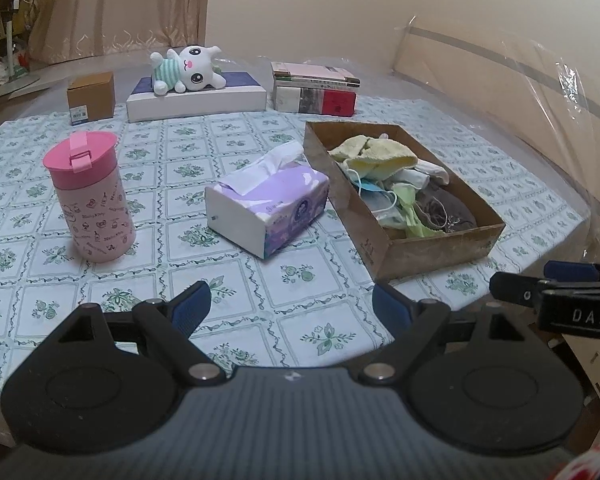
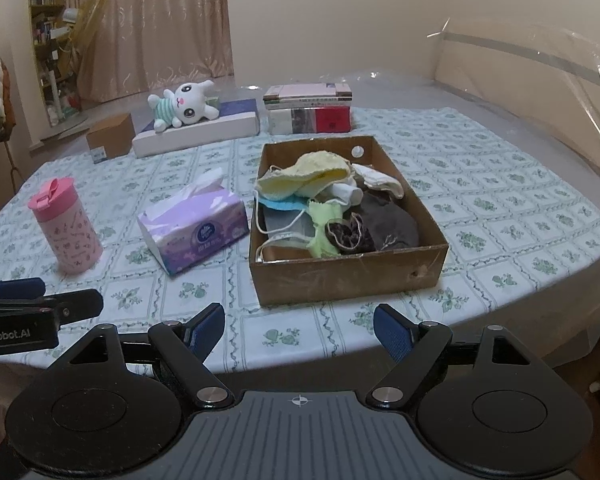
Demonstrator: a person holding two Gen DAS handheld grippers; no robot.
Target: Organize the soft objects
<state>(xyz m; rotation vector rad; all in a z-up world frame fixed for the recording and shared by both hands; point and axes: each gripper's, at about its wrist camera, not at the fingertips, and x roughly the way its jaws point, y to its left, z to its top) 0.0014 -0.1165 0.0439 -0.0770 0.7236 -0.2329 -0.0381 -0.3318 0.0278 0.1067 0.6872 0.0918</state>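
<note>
Left wrist view: left gripper (image 1: 290,312) hangs wide open and empty over the table's (image 1: 260,320) near edge. The cardboard box (image 1: 440,246) of soft stuff sits toward the right edge, and I'd worry about swiping the tissue pack (image 1: 266,208) just beside it.

Right wrist view: right gripper (image 2: 299,330) also gapes empty, right before the box (image 2: 352,276). Those mask loops (image 2: 284,220) could snag and drag neighbours out.

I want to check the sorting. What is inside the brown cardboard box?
The cardboard box holds a yellow cloth, blue mask, green cloth and dark fabric. Anything beneath this pile is covered.
</note>
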